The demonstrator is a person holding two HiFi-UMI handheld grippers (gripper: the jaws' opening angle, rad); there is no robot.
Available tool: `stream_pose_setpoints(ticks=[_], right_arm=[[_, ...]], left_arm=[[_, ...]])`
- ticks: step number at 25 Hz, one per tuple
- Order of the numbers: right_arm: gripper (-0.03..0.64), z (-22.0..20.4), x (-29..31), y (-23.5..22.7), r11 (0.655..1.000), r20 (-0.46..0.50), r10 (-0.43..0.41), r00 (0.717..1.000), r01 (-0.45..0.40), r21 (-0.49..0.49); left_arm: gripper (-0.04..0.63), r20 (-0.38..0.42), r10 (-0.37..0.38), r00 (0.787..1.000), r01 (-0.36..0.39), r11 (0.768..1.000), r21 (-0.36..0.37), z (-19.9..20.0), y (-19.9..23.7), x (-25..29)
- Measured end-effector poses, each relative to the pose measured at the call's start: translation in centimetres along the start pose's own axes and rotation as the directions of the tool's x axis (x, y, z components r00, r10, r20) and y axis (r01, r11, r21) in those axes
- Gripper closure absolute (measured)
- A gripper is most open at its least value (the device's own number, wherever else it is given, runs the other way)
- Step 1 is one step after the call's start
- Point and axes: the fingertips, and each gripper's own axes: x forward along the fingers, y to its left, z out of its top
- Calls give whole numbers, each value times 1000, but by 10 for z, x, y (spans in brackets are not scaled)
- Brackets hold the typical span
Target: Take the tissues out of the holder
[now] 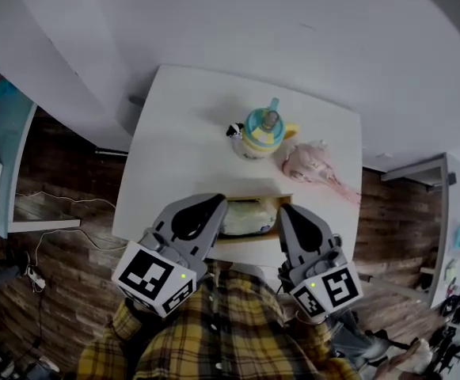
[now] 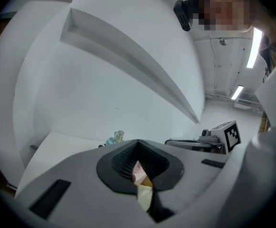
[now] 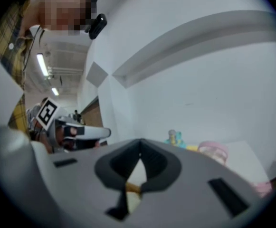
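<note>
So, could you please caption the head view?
Both shut, the left gripper and right gripper flank the wooden tissue holder on a white table.

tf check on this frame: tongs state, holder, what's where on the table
1. Left tongs and right tongs are both shut and hold nothing. True.
2. The wooden holder is empty. False: a pale tissue pack sits in it.
3. The teal-and-yellow cup stands beyond the holder. True.
4. The pink crumpled thing lies left of the cup. False: it lies to the right of it.
5. The holder sits at the table's far edge. False: it sits at the near edge, between the tongs.
</note>
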Motion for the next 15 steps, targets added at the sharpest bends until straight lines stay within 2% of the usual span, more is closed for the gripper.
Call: stream_pose_setpoints(ticks=[8, 15], right_arm=[[604, -7, -2, -7, 996, -18, -77, 997, 77, 33], [604, 2, -3, -18, 998, -27, -56, 998, 56, 6]], left_arm=[[589, -37, -66, 997, 66, 998, -5, -4, 3, 16], [589, -32, -46, 998, 45, 999, -23, -1, -1, 29]])
